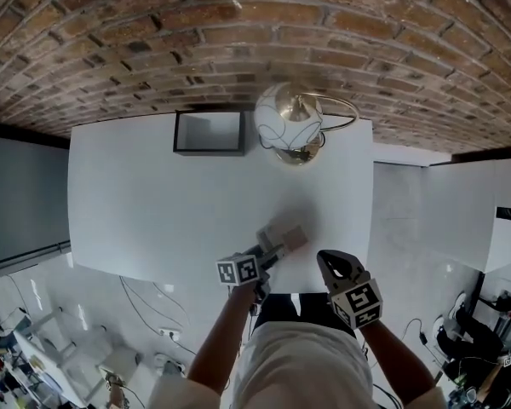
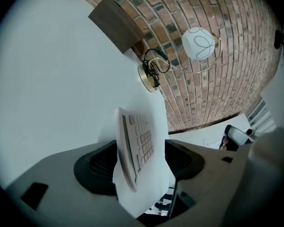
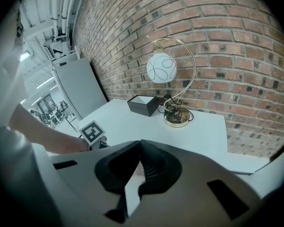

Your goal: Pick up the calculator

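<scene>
The calculator is not yet lifted: it is seen lying on the white table, low and right of centre in the head view, close to the table's near edge. The approach is judged nearly done; closing on it and raising it are left. In the left gripper view it is framed edge-on between the pads of the left tongs, keys turned toward the right-hand pad, with a clear gap on that side; whether the left-hand pad touches it cannot be told. These tongs are held wide apart, so nothing is clamped. The right tongs are seen with tips together and nothing between them, low in the head view, right of the calculator and apart from it. Farther back, at upper middle of the head view, a globe lamp and a black box are set by the brick wall
</scene>
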